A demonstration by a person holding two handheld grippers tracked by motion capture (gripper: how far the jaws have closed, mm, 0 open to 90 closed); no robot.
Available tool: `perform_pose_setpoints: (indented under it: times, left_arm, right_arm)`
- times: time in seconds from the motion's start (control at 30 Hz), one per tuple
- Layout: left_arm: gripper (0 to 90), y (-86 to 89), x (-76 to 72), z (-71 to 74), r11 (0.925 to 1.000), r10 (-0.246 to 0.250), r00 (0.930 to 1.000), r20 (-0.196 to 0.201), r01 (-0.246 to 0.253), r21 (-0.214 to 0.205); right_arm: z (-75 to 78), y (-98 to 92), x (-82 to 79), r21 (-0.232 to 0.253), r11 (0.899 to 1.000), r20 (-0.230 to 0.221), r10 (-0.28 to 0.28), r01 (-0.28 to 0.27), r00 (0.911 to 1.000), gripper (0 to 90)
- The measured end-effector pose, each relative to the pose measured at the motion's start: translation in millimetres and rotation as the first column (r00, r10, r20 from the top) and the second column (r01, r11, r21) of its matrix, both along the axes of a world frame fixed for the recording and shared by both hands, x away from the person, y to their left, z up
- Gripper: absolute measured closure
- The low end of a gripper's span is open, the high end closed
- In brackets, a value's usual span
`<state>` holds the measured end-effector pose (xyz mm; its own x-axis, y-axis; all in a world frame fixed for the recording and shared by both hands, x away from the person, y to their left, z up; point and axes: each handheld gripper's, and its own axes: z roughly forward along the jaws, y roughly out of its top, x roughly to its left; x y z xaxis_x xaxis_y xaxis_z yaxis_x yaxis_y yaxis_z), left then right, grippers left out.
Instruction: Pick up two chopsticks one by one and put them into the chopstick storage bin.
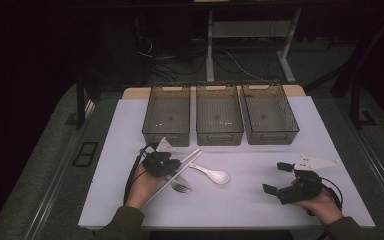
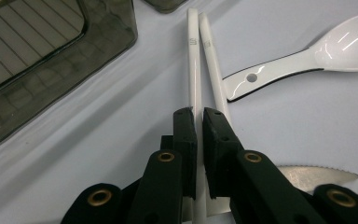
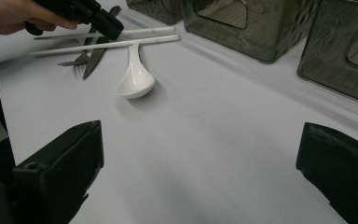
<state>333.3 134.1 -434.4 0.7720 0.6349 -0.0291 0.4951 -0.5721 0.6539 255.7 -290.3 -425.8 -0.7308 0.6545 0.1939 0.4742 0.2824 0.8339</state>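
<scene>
Two white chopsticks lie side by side on the white table [image 1: 240,200]. My left gripper [image 2: 199,114] is shut on one chopstick [image 2: 193,60], which runs up between its jaws. The second chopstick [image 2: 210,56] lies just beside the right jaw. In the high view the left gripper [image 1: 177,162] sits at the chopsticks [image 1: 189,161], in front of the left bin. My right gripper [image 1: 276,178] rests at the right of the table, its jaws wide open and nothing between them [image 3: 200,177]. The right gripper view shows the left gripper [image 3: 112,28] over the chopsticks [image 3: 121,44].
A white ceramic spoon [image 1: 212,174] lies right of the chopsticks. A fork [image 1: 180,187] and a serrated knife [image 2: 317,176] lie under them. Three dark see-through bins [image 1: 167,117] [image 1: 219,117] [image 1: 269,116] stand in a row at the back.
</scene>
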Motion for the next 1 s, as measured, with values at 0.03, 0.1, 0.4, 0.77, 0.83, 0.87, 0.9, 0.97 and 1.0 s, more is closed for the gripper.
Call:
perform_pose_setpoints:
  times: [0.03, 0.1, 0.4, 0.77, 0.83, 0.87, 0.9, 0.97, 1.0]
  left_arm:
    - [83.3, 0.3, -0.5, 0.5, 1.0, -0.002, 1.0, -0.005, 0.002, -0.001]
    - [83.2, 0.7, -1.3, 1.2, 0.9999, -0.005, 1.0, -0.004, 0.005, -0.011]
    - [83.3, 8.2, -5.1, 11.2, 0.9978, -0.057, 0.9983, -0.01, 0.057, -0.036]
    - [83.2, 11.9, -13.4, 25.3, 0.9911, -0.121, 0.9926, -0.017, 0.119, -0.059]
    - [83.3, 10.9, -15.4, 30.4, 0.9897, -0.13, 0.9915, -0.013, 0.129, -0.063]
    - [83.3, 10.9, -15.4, 30.4, 0.9897, -0.13, 0.9915, -0.013, 0.129, -0.063]
    - [83.3, 10.5, -15.8, 32.3, 0.9894, -0.132, 0.9912, -0.011, 0.131, -0.062]
    - [83.2, 9.3, -16.9, 35.8, 0.9892, -0.132, 0.9912, -0.01, 0.131, -0.066]
    - [83.3, 8.7, -17.4, 37.5, 0.9888, -0.134, 0.9909, -0.009, 0.133, -0.068]
  right_arm:
    - [-0.4, 0.3, 0.0, -0.001, 1.0, 0.001, 0.0, 0.0, 1.0, 0.8]
    - [-1.3, 0.8, 0.0, -0.007, 1.0, 0.003, -0.001, 0.001, 1.0, 0.8]
    - [-4.2, 2.5, 0.1, -0.011, 1.0, 0.007, -0.006, 0.006, 1.0, 0.8]
    - [-7.5, 3.4, 2.0, -0.04, 0.999, 0.006, -0.012, 0.012, 0.9999, 0.8]
    - [-7.7, 3.6, 2.0, -0.039, 0.999, 0.006, -0.014, 0.014, 0.9999, 0.8]
    - [-7.7, 3.6, 2.0, -0.039, 0.999, 0.006, -0.014, 0.014, 0.9999, 0.8]
    - [-8.0, 3.7, 2.1, -0.041, 0.999, 0.007, -0.013, 0.013, 0.9999, 0.8]
    - [-8.1, 3.8, 2.1, -0.041, 0.999, 0.002, -0.013, 0.013, 0.9999, 0.8]
    - [-8.3, 3.8, 2.2, -0.043, 0.999, 0.002, -0.013, 0.013, 0.9999, 0.8]
